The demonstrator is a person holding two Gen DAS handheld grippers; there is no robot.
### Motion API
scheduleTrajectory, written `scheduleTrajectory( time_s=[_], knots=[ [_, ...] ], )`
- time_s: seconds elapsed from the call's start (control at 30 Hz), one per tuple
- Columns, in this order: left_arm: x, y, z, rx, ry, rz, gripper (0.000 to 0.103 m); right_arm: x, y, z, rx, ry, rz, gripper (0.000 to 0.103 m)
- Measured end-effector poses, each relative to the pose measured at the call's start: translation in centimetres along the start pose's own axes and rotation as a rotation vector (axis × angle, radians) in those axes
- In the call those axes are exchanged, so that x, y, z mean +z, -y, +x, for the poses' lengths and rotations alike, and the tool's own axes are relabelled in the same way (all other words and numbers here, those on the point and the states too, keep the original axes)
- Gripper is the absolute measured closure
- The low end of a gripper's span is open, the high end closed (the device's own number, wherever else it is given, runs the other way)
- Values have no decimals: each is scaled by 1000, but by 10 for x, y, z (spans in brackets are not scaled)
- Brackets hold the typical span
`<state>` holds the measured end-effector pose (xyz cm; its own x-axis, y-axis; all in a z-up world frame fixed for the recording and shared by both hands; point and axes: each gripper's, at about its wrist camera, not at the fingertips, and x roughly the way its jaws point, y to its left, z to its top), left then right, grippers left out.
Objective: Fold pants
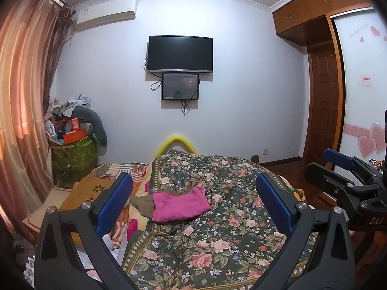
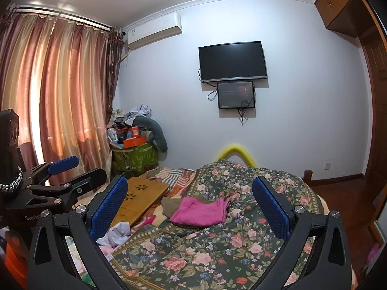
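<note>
- Left gripper (image 1: 193,193): black frame, blue pads, jaws spread wide, nothing between them; held above the bed, well short of the pants.
- Right gripper (image 2: 189,194): same build, jaws equally wide, holding nothing; also above the bed. It shows side-on at the right edge of the left wrist view (image 1: 338,166), and the left gripper likewise at the left edge of the right wrist view (image 2: 65,169).
- Quilt (image 1: 217,241): dark floral cover, rumpled, spread over the bed.
- White cloth (image 2: 116,235): crumpled, at the quilt's left edge.
- Pants (image 1: 180,205): magenta, bunched in a loose heap on the quilt, mid-bed, partly over an olive garment (image 1: 142,204) that shows at their left side.
- Tray (image 2: 142,198): wooden, with flower cut-outs, lying on the striped bedding left of the quilt.
- Foam (image 1: 179,143): yellow padded arch at the far end of the bed.
- Basket (image 1: 75,159): green, in the corner, piled with boxes and clothes.
- Curtain (image 2: 60,96): pink-gold, covering the window on the left.
- TV (image 1: 180,53): dark, wall-mounted, with a smaller screen (image 1: 180,86) just below it.
- Air conditioner (image 1: 106,13): white, high on the wall.
- Wardrobe (image 1: 314,7): wooden, at right.
</note>
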<state>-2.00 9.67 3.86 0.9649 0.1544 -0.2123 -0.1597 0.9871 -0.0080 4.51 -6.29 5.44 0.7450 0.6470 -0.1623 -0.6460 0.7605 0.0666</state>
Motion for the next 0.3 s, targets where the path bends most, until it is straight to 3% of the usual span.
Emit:
scheduleTrajectory(
  time_s=[0.3],
  knots=[
    [-2, 0, 3, -12, -14, -3, 0, -2, 1, 3, 2, -10, 4, 0]
  ],
)
